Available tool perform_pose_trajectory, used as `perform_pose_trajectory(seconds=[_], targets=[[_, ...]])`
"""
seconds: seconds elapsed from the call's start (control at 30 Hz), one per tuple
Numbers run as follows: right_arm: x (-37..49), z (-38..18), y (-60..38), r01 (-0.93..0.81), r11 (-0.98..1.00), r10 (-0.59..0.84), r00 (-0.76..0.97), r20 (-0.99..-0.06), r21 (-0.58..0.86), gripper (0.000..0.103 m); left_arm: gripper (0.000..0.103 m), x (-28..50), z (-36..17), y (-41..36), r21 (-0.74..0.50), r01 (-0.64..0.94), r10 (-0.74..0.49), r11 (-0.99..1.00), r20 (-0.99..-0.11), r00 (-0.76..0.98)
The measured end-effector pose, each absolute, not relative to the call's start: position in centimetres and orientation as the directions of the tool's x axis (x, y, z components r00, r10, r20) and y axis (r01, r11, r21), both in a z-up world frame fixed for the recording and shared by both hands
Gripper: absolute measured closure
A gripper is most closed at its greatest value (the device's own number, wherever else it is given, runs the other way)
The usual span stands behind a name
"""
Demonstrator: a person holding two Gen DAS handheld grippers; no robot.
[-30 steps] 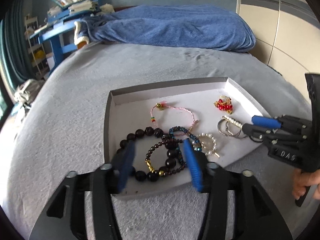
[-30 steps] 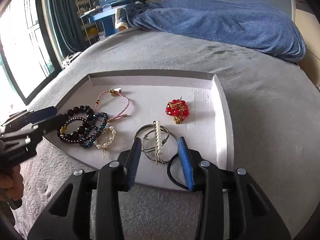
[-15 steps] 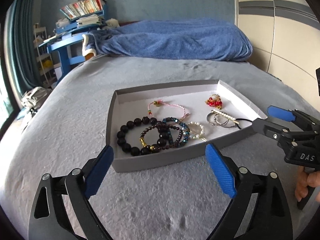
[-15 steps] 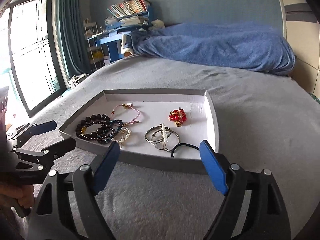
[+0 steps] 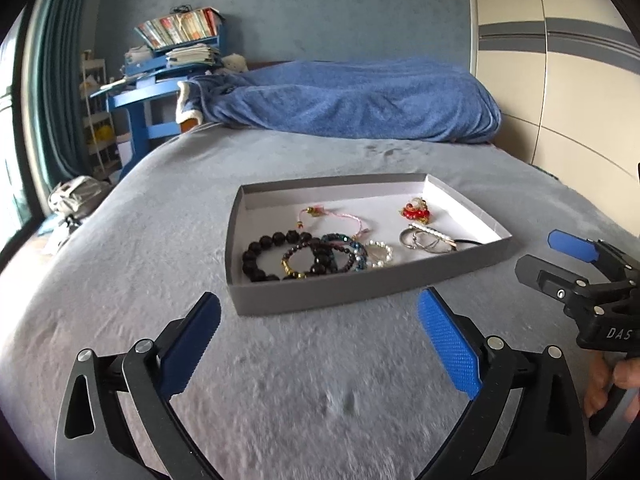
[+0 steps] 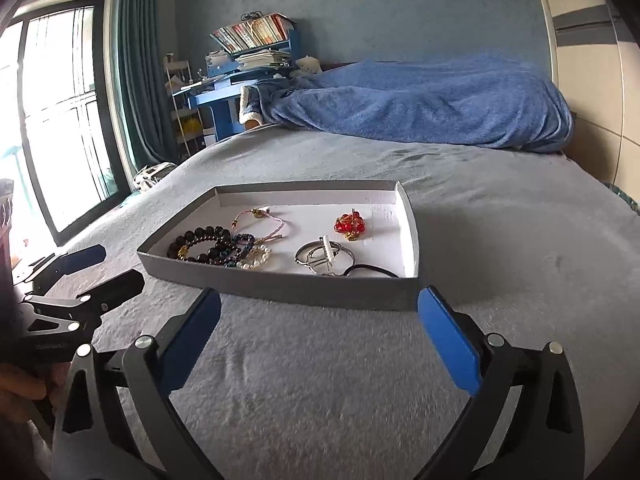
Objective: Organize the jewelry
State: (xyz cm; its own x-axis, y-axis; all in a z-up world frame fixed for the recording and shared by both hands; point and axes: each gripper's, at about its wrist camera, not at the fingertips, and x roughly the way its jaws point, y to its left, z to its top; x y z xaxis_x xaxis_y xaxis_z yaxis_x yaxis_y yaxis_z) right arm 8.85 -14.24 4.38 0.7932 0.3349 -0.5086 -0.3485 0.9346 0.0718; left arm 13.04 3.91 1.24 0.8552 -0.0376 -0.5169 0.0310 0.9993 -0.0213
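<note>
A shallow grey tray (image 5: 320,296) (image 6: 280,286) lies on the grey bed. In it are a black bead bracelet (image 5: 264,254) (image 6: 200,238), a dark blue bead bracelet (image 5: 348,248), a pearl bracelet (image 5: 380,254) (image 6: 256,258), a pink cord bracelet (image 5: 340,216) (image 6: 264,220), a red bead ornament (image 5: 416,212) (image 6: 350,224), silver rings with a pearl pin (image 5: 424,238) (image 6: 324,254) and a black hair tie (image 6: 372,270). My left gripper (image 5: 320,334) is open and empty, short of the tray's near wall. My right gripper (image 6: 320,336) is open and empty, also short of the tray.
The grey bed cover (image 5: 280,380) lies under both grippers. A blue blanket (image 5: 352,100) is heaped at the bed's far end. A blue desk with books (image 5: 160,80) stands at the far left. A window (image 6: 60,112) and a wardrobe (image 5: 560,80) flank the bed.
Both grippers have opened wide and pulled back from over the tray to the bed in front of it. All the jewelry stays in the tray.
</note>
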Motion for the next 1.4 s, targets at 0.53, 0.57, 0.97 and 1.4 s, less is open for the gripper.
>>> perform_pose_trajectory(seconds=[0.53, 0.57, 0.97, 1.4], targets=[[6.2, 4.4, -14.5, -0.346, 0.937, 0.324, 0.823, -0.467, 0.041, 0.005, 0.005, 10.8, 0.6, 4.0, -0.048, 0.044, -0.062, 0.998, -0.496, 0.866], [6.2, 4.3, -14.5, -0.345, 0.937, 0.325, 0.822, -0.468, 0.043, 0.005, 0.005, 10.8, 0.6, 4.0, -0.049, 0.043, -0.062, 0.998, -0.495, 0.867], [6.5, 4.4, -14.5, -0.346, 0.938, 0.321, 0.823, -0.468, 0.035, 0.005, 0.005, 11.1, 0.5, 4.4, -0.062, 0.030, -0.057, 0.998, -0.511, 0.858], [6.6, 4.3, -14.7, -0.342, 0.939, 0.319, 0.823, -0.469, 0.038, 0.005, 0.005, 11.1, 0.5, 4.4, -0.058, 0.027, -0.053, 0.998, -0.512, 0.857]])
